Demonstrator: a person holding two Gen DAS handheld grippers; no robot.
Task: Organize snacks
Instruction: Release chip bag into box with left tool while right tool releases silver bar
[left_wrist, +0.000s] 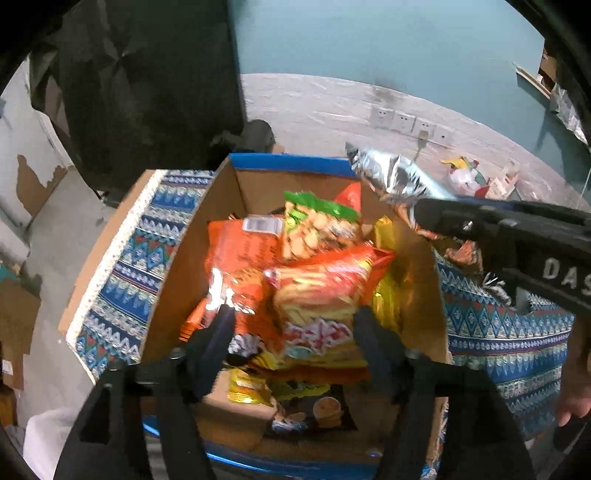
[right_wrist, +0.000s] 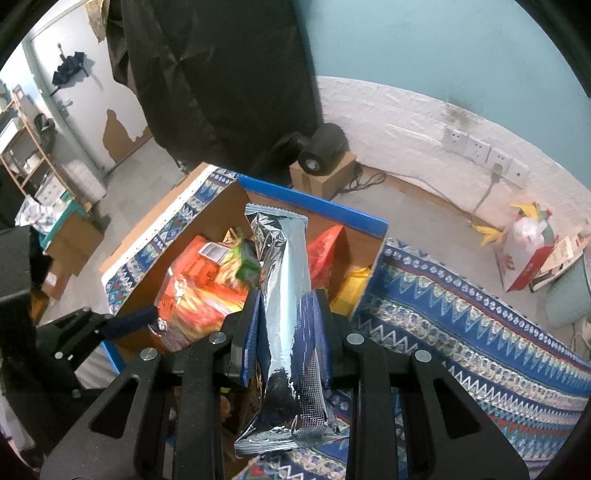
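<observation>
1. Right tool (right_wrist: 286, 332) clamps a silver foil packet (right_wrist: 286, 295) at mid-length; the packet's long axis runs along the fingers, out over the cardboard box (right_wrist: 314, 206).
2. Left tool (left_wrist: 295, 332) stands wide, gripping nothing, low over the red snack bag (left_wrist: 325, 291) near the box's near wall.
3. Right tool is the one nearer to a drop.
4. Left view shows the box's piled contents; right view shows the grip itself.

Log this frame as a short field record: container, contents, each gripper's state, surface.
container: open cardboard box with blue rim
contents: orange-red snack bags, green-topped peanut bag, yellow packets
left gripper: open, over the orange-red bags inside the box
right gripper: shut on long silver foil snack pack, above the box
surface: blue patterned cloth
</observation>
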